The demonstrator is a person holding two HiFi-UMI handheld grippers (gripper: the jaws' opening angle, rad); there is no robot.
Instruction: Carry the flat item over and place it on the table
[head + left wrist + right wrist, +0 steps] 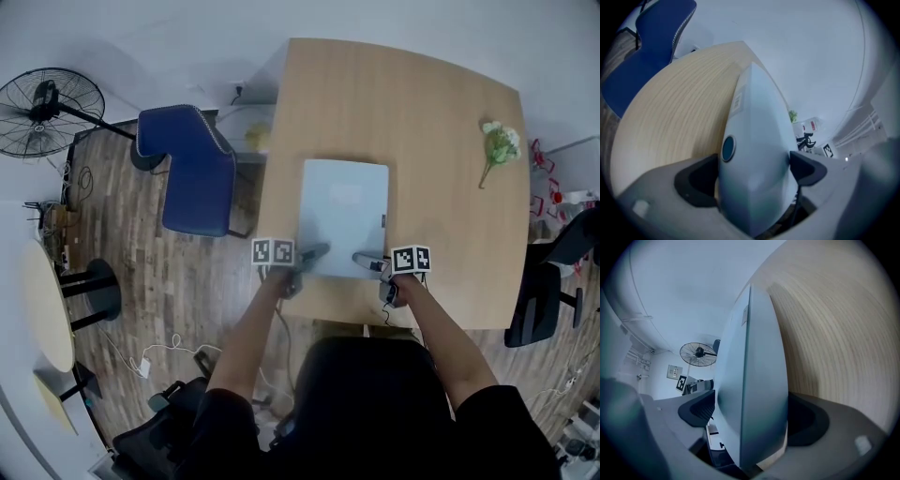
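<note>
— Two forearms [246, 333] out, two grippers: left gripper [314, 251] and right gripper [364, 258]. Both have their jaws spread, pads off, each straddling the near edge of one closed laptop [345, 211].
— Where's it sitting?
— On the single wooden table [441, 234], long axis running straight away from the person. One flower sprig [500, 145] lies far right. One small label [737, 101] on the laptop, too blurry to read.

Black short-sleeved top, grey left gripper [316, 251] and right gripper [365, 260], each topped by a white cube [272, 251] with black square markers, grey fingers [696, 180] with dark pads
</note>
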